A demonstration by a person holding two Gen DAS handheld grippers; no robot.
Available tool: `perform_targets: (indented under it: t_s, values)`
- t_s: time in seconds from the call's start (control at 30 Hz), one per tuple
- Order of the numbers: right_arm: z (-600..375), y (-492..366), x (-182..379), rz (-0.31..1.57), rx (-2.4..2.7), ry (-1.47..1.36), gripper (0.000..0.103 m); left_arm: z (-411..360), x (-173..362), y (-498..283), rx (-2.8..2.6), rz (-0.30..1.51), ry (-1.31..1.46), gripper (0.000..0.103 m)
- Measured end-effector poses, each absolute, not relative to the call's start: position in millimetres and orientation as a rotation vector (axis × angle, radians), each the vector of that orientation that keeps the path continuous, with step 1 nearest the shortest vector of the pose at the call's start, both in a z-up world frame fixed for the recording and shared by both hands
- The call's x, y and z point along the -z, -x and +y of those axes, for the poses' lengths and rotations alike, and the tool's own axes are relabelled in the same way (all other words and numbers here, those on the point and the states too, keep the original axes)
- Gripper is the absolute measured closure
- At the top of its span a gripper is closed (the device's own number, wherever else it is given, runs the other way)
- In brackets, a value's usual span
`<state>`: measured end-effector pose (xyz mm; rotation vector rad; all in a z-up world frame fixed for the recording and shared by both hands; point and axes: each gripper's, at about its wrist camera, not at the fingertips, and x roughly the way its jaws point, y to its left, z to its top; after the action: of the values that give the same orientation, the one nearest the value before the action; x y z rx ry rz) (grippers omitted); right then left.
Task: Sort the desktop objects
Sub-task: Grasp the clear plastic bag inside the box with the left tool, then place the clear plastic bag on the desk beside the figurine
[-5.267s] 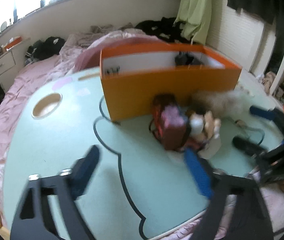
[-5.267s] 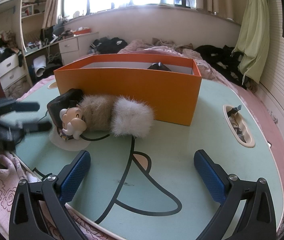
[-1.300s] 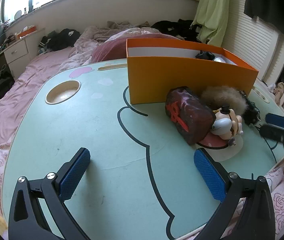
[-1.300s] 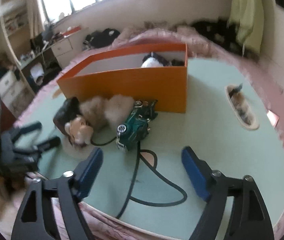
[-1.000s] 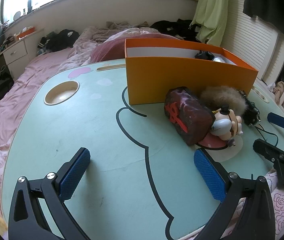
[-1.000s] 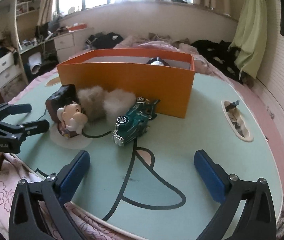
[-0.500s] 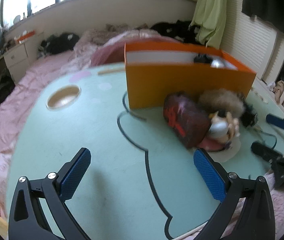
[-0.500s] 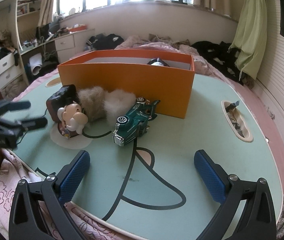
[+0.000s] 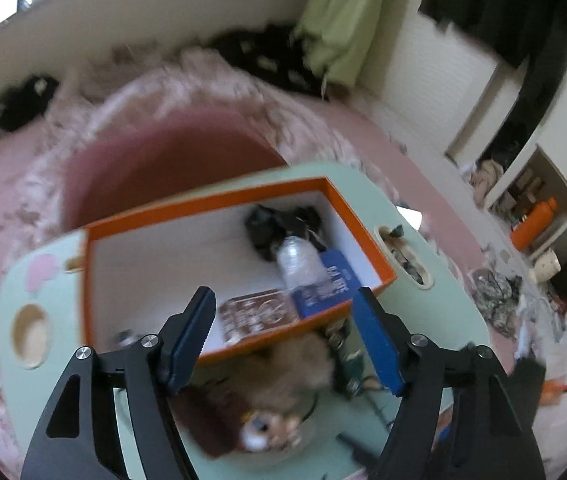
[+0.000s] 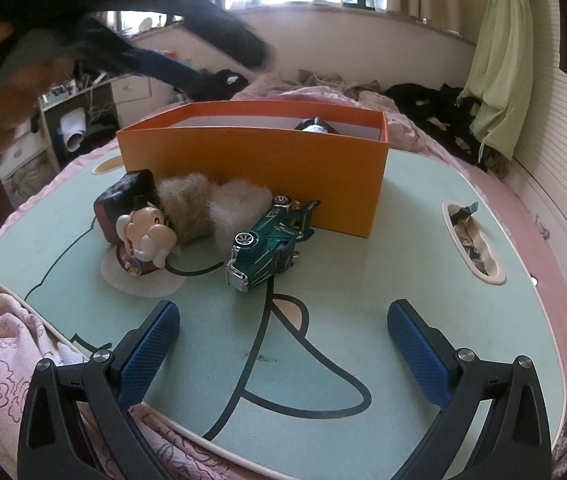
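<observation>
Overhead, the left claw hangs spread wide and empty above the open orange cardboard box (blurred view). Lower in its frame, the right claw gapes over the mint worktop, near the green toy car touching the box.

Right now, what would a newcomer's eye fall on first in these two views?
The bright orange box at the back of the mint-green table dominates. Against its front lies a cluster: a green toy car on its side, a furry pompom and a cartoon figurine. From above, the left gripper hangs open over the box, where a blue card and plastic bottle lie.
</observation>
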<state>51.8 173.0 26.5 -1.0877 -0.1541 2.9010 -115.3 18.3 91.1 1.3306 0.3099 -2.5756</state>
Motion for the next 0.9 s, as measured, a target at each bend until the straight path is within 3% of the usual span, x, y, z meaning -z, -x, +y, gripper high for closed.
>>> perform_targets:
  t_s: [0.23,0.27,0.3,0.37,0.53,0.73,0.9]
  values:
    - [172,-52,-26,-0.15,-2.9,1.083,0.0,17,-40,169,2.455,0.372,-1.556,0.034]
    - [171,-52,-26,-0.15,-2.899,1.082,0.0,17,-34,170,2.444,0.379,-1.572,0.044]
    - [173,-52,-26,-0.148,-2.898,1.084,0.0,15,-29,171,2.442,0.42,-1.581,0.045]
    - [173,-52,-26,-0.15,-2.899,1.081,0.0,7,-24,172,2.423,0.492,-1.583,0.075]
    - [172,-51,-25,-0.149,-2.895,1.08,0.0,-1,-33,153,2.498,0.52,-1.505,0.075]
    - [172,-51,-25,-0.146,-2.886,1.074,0.0,5,-83,104,2.655,0.513,-1.277,0.075]
    - [169,-49,-25,-0.146,-2.883,1.072,0.0,31,-99,58,2.752,0.428,-1.207,0.075]
